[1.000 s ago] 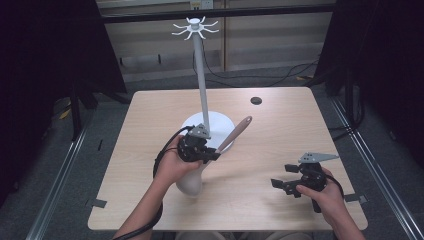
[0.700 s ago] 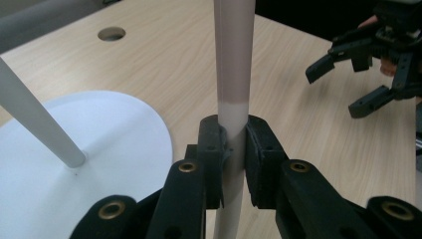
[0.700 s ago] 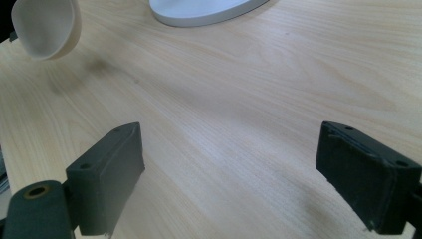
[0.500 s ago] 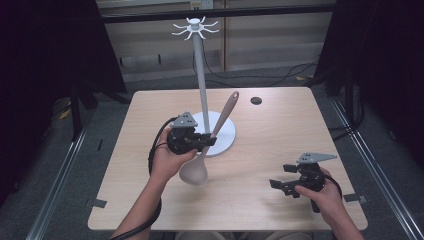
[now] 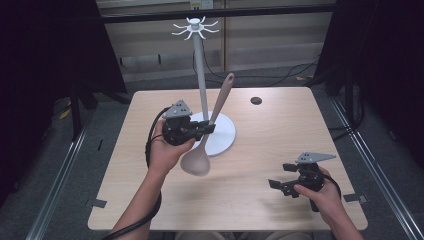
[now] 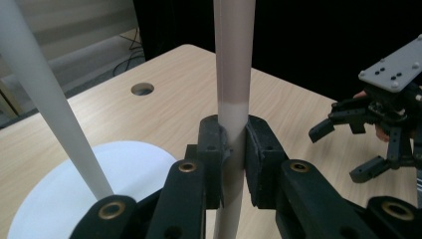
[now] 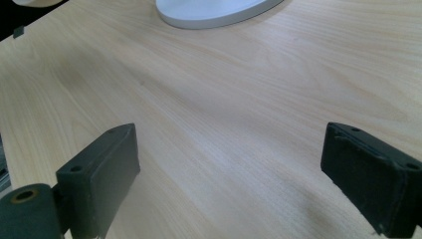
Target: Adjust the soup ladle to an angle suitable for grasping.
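I saw a pale wooden table (image 5: 280, 125) with a small dark round hole (image 5: 256, 100) near its far edge. Grey tape (image 5: 98, 203) marked its near left corner and another piece (image 5: 351, 198) its near right. Black curtains (image 5: 45, 50) hung on both sides, cables (image 5: 300, 70) lay on the grey floor beyond, and a metal rail (image 5: 60, 180) ran along the left

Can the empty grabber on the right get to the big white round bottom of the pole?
Probably yes. The right gripper is open and holds nothing, and bare table lies between it and the white base. The spoon, held by the left gripper, hangs over the base's other side.
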Action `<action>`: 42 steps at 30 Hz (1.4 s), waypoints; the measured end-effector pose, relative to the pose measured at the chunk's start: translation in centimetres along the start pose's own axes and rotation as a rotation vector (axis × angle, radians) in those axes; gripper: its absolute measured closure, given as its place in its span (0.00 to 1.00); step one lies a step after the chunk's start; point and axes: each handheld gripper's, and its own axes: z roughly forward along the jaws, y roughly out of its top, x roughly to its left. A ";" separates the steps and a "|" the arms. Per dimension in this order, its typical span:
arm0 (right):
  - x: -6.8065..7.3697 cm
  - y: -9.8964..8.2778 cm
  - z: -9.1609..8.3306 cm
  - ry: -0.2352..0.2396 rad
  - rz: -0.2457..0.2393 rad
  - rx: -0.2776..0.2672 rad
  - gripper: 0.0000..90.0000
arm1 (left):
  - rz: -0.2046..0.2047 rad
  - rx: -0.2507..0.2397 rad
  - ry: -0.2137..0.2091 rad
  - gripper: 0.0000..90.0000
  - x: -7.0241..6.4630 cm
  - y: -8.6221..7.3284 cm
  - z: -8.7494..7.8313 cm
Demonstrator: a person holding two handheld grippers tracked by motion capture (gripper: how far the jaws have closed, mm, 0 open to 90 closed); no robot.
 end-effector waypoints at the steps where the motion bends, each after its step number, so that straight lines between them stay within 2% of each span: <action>1: 0.0 0.0 0.0 0.000 0.000 0.000 0.09 | -0.002 -0.006 -0.002 0.88 0.0 0.1 0.0; 9: 0.0 0.1 0.0 0.003 -0.005 -0.007 0.08 | -0.009 -0.036 0.026 0.88 0.6 1.5 -0.8; 20: 0.2 0.1 0.0 0.006 -0.011 -0.003 0.08 | 0.007 -0.046 0.040 0.88 0.9 3.2 -1.6; 35: 0.2 0.1 0.1 0.010 -0.014 -0.002 0.08 | 0.016 -0.057 0.051 0.88 1.2 4.6 -2.3; 42: 0.2 0.1 0.1 0.011 -0.014 -0.004 0.08 | 0.013 -0.084 0.065 0.88 1.5 5.2 -3.1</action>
